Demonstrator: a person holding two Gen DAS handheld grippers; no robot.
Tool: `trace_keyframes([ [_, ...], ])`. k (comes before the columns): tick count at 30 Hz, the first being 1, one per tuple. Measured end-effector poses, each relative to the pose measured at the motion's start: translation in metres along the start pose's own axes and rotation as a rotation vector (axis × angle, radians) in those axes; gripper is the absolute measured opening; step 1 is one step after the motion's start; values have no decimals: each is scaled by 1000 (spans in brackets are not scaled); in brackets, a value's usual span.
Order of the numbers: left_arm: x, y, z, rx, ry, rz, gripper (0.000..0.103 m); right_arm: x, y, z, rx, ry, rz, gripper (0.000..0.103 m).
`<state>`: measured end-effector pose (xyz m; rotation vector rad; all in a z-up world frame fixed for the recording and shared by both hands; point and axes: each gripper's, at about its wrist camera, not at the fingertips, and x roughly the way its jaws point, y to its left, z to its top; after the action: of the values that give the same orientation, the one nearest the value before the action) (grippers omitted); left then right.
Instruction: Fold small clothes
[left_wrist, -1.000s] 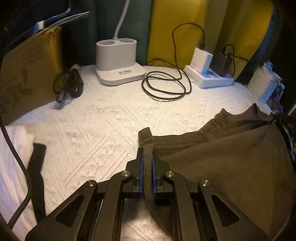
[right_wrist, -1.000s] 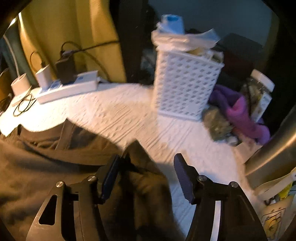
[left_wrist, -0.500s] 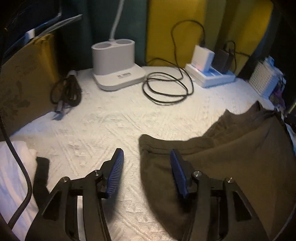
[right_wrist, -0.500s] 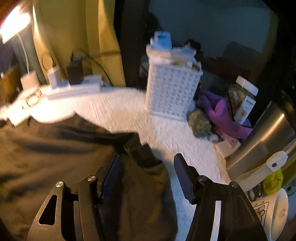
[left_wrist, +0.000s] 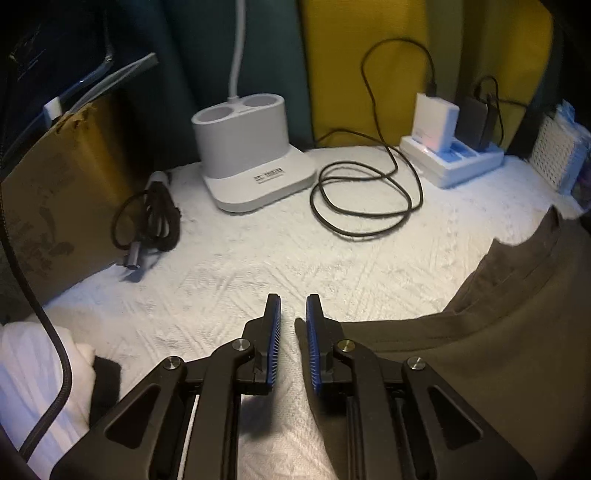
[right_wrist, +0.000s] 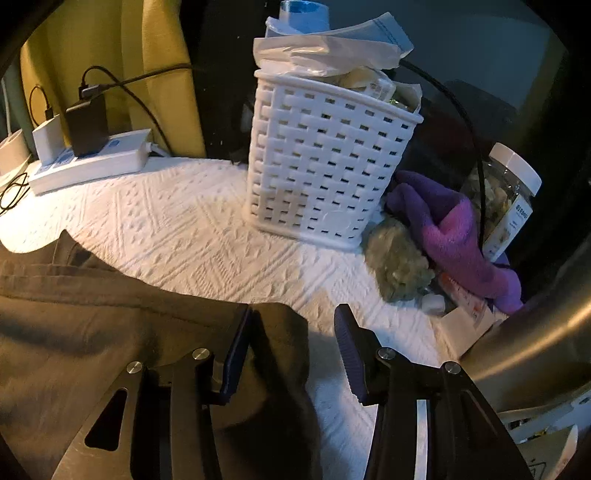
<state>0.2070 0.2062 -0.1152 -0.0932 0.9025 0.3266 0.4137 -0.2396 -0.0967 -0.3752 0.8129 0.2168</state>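
The dark olive garment (left_wrist: 498, 354) is being shown spread flat on the white quilted cover (left_wrist: 229, 273), and it is taken here as the landmark for all places. The left gripper (left_wrist: 293, 321) is being held at the garment's near left corner; its jaws have just been closing and are standing narrow, with a slim gap between the blue pads. The garment's edge is lying just against the right-hand pad, and only its tip is reaching into the gap; whether the cloth is being pinched cannot be told, and no grip is being shown. The right gripper (right_wrist: 293, 325) is being held over the garment's opposite corner; its jaws have just been closing as well and are standing at a middling width. A fold of the garment (right_wrist: 110, 332) is lying between them, beside the left-hand pad, while the other pad is being kept apart from the cloth, over the bare cover. Beyond the garment, well apart, a white lamp base (left_wrist: 251, 151) and a coiled black cable (left_wrist: 365, 199) are being shown. Behind the garment's far corner, a power strip (right_wrist: 88, 166) is lying. To the right of the garment, a white basket (right_wrist: 325, 173) is standing upright, with a purple cloth (right_wrist: 450, 236) just beside it.
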Motion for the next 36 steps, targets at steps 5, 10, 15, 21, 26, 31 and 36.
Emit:
trace_keyframes([
  [5,-34,9,-6,-32,-36,-26,25,-28,-1,-6,7,-18,-2,48],
  [10,-74,7,-26,-42,-61,-76,38,-66,-2,-21,15,-42,20,48],
  [15,-112,6,-57,-48,-85,-106,48,-103,-4,-42,41,-62,32,48],
  [21,-137,3,-101,-41,-76,-126,52,-137,2,-74,52,-69,25,49],
  [26,-150,-4,-134,-29,-54,-141,53,-158,3,-100,72,-65,25,49],
  [31,-158,-14,-158,-10,-41,-164,56,-174,6,-123,87,-60,22,49],
  [36,-163,-26,-172,12,-36,-195,62,-188,6,-147,112,-46,18,50],
])
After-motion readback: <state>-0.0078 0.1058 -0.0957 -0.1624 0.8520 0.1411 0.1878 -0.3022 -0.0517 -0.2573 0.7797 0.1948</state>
